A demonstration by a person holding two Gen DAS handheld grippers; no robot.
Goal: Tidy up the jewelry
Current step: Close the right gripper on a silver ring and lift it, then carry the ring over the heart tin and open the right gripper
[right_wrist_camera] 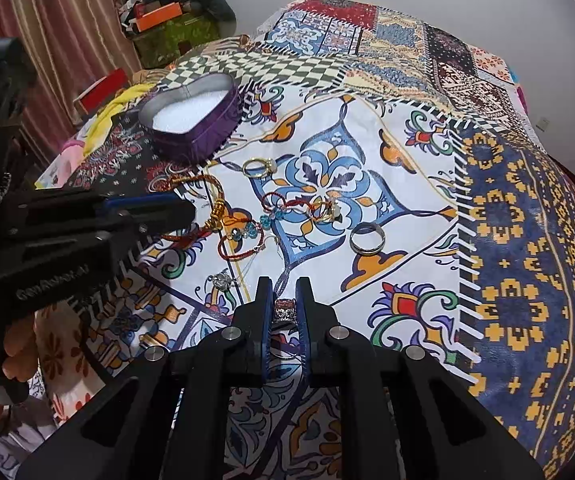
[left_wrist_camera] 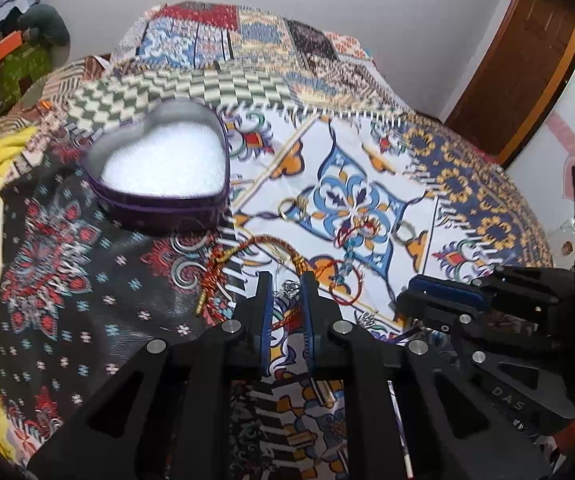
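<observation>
Right wrist view: the right gripper [right_wrist_camera: 284, 294] has its jaws drawn close onto a small ornate ring [right_wrist_camera: 285, 312], silver-toned with a reddish top, pinched between the blue pads just above the bed cover [right_wrist_camera: 507, 240]. Left wrist view: the left gripper [left_wrist_camera: 286, 286] has its jaws narrowly parted around a small silver trinket [left_wrist_camera: 289, 289]; whether they actually clamp it cannot be told.

Outward from the jaws, most of the jewelry lies loose on the patterned cover: a red cord bracelet [right_wrist_camera: 243, 246] with blue beads, a red-and-gold cord [right_wrist_camera: 191, 184], a plain silver band [right_wrist_camera: 367, 239], a gold ring [right_wrist_camera: 258, 167], another gold ring [right_wrist_camera: 324, 209] tangled with red thread, and a silver piece [right_wrist_camera: 223, 280].

Farther off, the purple heart-shaped box [right_wrist_camera: 195, 112] stands open on the bed, its white lining showing bare; nothing is visible inside.

Assessment: the task appears to be at an early stage. No item is stowed; every piece remains to be moved into the box.
</observation>
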